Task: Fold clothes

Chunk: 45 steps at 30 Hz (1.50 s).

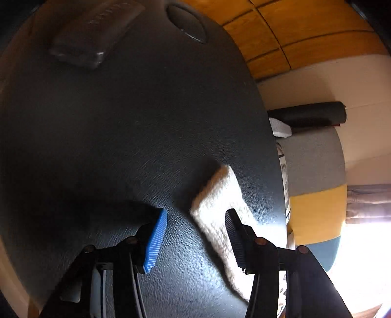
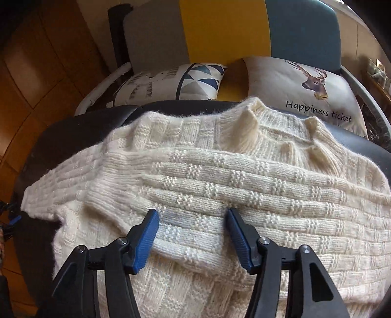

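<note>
A cream knitted sweater [image 2: 220,176] lies spread on a dark round table [image 2: 61,132], its collar toward the far edge and one sleeve folded across the body. My right gripper [image 2: 191,217] is open just above that folded sleeve, holding nothing. In the left wrist view only a sleeve end of the sweater [image 1: 217,203] shows on the table [image 1: 122,122]. My left gripper [image 1: 195,232] is open and empty, its right finger over the sleeve's edge, the left over bare table.
A dark flat package [image 1: 90,34] lies at the table's far left, and a recessed oval [image 1: 188,22] sits in the tabletop. Behind the table is a grey, yellow and blue sofa [image 2: 220,27] with two printed cushions [image 2: 305,90]. Wood floor [image 1: 293,31] surrounds it.
</note>
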### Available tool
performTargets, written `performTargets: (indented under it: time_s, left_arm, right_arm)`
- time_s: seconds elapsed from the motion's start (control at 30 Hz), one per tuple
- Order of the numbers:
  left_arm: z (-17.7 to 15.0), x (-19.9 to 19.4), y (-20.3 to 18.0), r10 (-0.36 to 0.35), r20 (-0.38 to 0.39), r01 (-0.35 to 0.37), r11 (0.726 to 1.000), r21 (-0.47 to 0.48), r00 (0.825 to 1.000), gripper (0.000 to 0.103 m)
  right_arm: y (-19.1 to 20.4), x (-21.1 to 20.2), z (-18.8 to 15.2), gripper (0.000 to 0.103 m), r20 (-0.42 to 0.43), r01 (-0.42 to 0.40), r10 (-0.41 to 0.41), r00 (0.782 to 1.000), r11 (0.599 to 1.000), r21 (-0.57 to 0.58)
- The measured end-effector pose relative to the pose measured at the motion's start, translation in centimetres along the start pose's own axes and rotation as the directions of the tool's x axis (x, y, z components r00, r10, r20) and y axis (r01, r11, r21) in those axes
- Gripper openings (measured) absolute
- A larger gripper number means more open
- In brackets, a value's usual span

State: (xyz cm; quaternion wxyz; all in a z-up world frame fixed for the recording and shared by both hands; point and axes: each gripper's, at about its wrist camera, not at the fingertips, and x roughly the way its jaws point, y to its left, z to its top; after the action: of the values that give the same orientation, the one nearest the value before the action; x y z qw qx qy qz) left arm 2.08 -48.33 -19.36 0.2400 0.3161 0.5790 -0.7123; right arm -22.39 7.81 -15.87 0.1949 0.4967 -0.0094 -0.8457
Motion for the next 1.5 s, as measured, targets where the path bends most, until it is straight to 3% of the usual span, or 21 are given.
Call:
performTargets:
  time_s: [0.1, 0.23, 0.27, 0.33, 0.37, 0.47, 0.6, 0.73, 0.9, 1.0, 1.13, 1.23, 1.37, 1.43, 1.5]
  left_arm:
    - [0.0, 0.8, -1.3, 0.016, -0.003, -0.016, 0.999, 0.036, 1.0, 0.063]
    - [-0.6, 2.0, -3.1, 0.045, 0.013, -0.045, 0.997, 0.064, 0.999, 0.063]
    - [-0.7, 2.3, -3.5, 0.053, 0.015, -0.054, 0.996, 0.068, 0.998, 0.059]
    - [-0.9, 3.1, -3.9, 0.07, -0.002, -0.07, 0.995, 0.066, 0.998, 0.036]
    - [-1.0, 3.6, -4.0, 0.078, -0.016, -0.077, 0.995, 0.061, 0.997, 0.01]
    - [-1.2, 4.0, -4.1, 0.077, -0.005, -0.076, 0.996, 0.047, 0.997, 0.006]
    - [-1.3, 2.3, -5.4, 0.018, 0.033, -0.02, 0.998, 0.064, 0.999, 0.006]
    - [-3.0, 0.5, -10.5, -0.085, 0.03, 0.079, 0.983, 0.164, 0.996, 0.006]
    - [-8.5, 0.7, -18.7, -0.176, -0.066, 0.188, 0.925, 0.33, 0.982, 0.006]
    - [-13.9, 2.2, -23.5, -0.193, -0.155, 0.242, 0.871, 0.427, 0.969, 0.006]
    - [-22.3, 5.4, -28.4, -0.185, -0.295, 0.319, 0.796, 0.515, 0.937, 0.006]
    - [-28.5, 8.9, -31.2, -0.142, -0.397, 0.363, 0.742, 0.563, 0.907, 0.006]
    - [-36.1, 12.9, -33.2, -0.017, -0.478, 0.361, 0.679, 0.639, 0.878, 0.006]
    - [-38.7, 14.4, -33.5, 0.05, -0.483, 0.34, 0.646, 0.683, 0.874, 0.006]
    - [-39.9, 14.6, -33.3, 0.081, -0.495, 0.34, 0.632, 0.697, 0.865, 0.008]
  right_arm:
    - [0.1, 0.1, 0.0, 0.064, 0.003, -0.002, 0.002, 1.0, 1.0, -0.009]
    - [0.7, 0.2, 0.0, 0.071, 0.005, 0.001, -0.001, 1.0, 1.0, -0.029]
    - [0.8, 0.2, 0.0, 0.071, 0.008, 0.002, -0.002, 1.0, 0.999, -0.035]
    - [1.1, 0.2, -0.2, 0.075, 0.015, 0.004, -0.003, 1.0, 0.999, -0.045]
    - [1.1, 0.1, -0.3, 0.075, 0.019, 0.002, -0.001, 1.0, 0.999, -0.045]
    - [0.5, -0.7, -0.3, 0.077, 0.037, -0.026, 0.027, 0.999, 1.0, -0.01]
    - [-0.3, -1.8, -0.2, 0.077, 0.062, -0.065, 0.062, 0.996, 0.997, 0.035]
    - [-1.1, -2.9, -0.2, 0.077, 0.088, -0.104, 0.097, 0.991, 0.991, 0.079]
    - [-2.5, -5.3, -1.2, 0.077, 0.138, -0.158, 0.138, 0.981, 0.977, 0.145]
    - [-4.0, -6.5, -2.7, 0.077, 0.145, -0.161, 0.135, 0.98, 0.97, 0.181]
    - [-6.6, -7.7, -4.6, 0.077, 0.15, -0.167, 0.133, 0.98, 0.956, 0.242]
    - [-8.2, -8.2, -5.5, 0.077, 0.145, -0.201, 0.165, 0.976, 0.938, 0.281]
    - [-10.0, -8.8, -6.3, 0.076, 0.138, -0.266, 0.232, 0.963, 0.905, 0.333]
    - [-10.5, -8.5, -6.2, 0.07, 0.152, -0.357, 0.323, 0.934, 0.858, 0.37]
    - [-10.7, -8.2, -6.0, 0.065, 0.186, -0.434, 0.393, 0.901, 0.806, 0.403]
